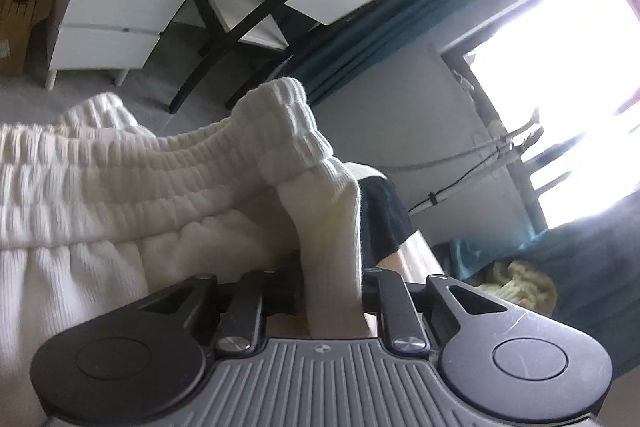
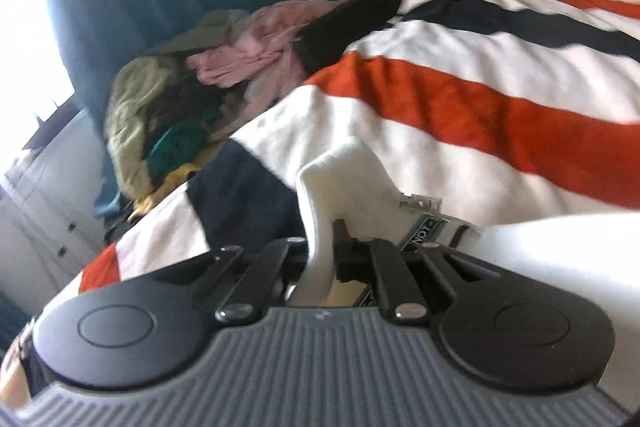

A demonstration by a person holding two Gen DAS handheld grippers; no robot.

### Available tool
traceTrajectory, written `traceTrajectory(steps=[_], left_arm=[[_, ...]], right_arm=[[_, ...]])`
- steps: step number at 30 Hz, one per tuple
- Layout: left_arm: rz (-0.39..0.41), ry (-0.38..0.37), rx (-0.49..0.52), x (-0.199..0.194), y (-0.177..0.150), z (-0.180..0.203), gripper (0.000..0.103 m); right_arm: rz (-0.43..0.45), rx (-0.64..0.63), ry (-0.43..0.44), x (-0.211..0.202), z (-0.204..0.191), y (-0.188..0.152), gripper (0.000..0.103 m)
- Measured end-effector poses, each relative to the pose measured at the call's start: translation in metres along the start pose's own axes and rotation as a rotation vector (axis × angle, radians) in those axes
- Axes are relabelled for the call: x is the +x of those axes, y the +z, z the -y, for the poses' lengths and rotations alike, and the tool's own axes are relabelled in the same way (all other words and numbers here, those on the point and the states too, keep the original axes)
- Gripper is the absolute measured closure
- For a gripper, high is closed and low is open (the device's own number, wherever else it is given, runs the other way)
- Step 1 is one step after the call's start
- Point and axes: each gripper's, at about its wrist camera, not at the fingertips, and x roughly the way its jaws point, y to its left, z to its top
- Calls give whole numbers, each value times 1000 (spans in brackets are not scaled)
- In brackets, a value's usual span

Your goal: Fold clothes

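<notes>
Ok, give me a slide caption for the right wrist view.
Right gripper pinches a white garment over a striped blanket, clothes pile behind.

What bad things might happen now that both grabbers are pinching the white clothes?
The left gripper pinches only a thin fold of the white garment, so its heavy ribbed waistband might slip free. The right gripper grips close to the sewn label, which could tug or tear. The lifted cloth may also drag across the striped blanket and rumple it.
</notes>
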Motion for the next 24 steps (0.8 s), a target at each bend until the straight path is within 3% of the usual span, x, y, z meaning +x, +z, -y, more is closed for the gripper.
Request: traceTrajectory(steps=[3, 4, 6, 10, 16, 17, 20, 24], left_arm=[[-7, -46, 33, -13, -2, -3, 66], [2, -68, 80, -20, -4, 0, 63], [27, -97, 172, -34, -10, 6, 47], [21, -107, 171, -60, -28, -1, 44], [-1, -84, 0, -123, -58, -37, 34], [-10, -70, -9, -131, -63, -40, 30], [-94, -53, 1, -140, -71, -45, 29], [-161, -43, -103, -148, -79, -58, 28]], right_arm=[[-48, 69, 67, -3, 10, -1, 62], [-54, 106, 88, -10, 15, -2, 46], [-63, 161, 166, -31, 22, -7, 36], [-56, 180, 276, -90, 29, -20, 36], [-82, 308, 353, -183, 68, -35, 37], [-99, 323, 352, -193, 76, -36, 37], [-152, 357, 341, -215, 101, -38, 38], [-222, 401, 326, -245, 133, -42, 41]])
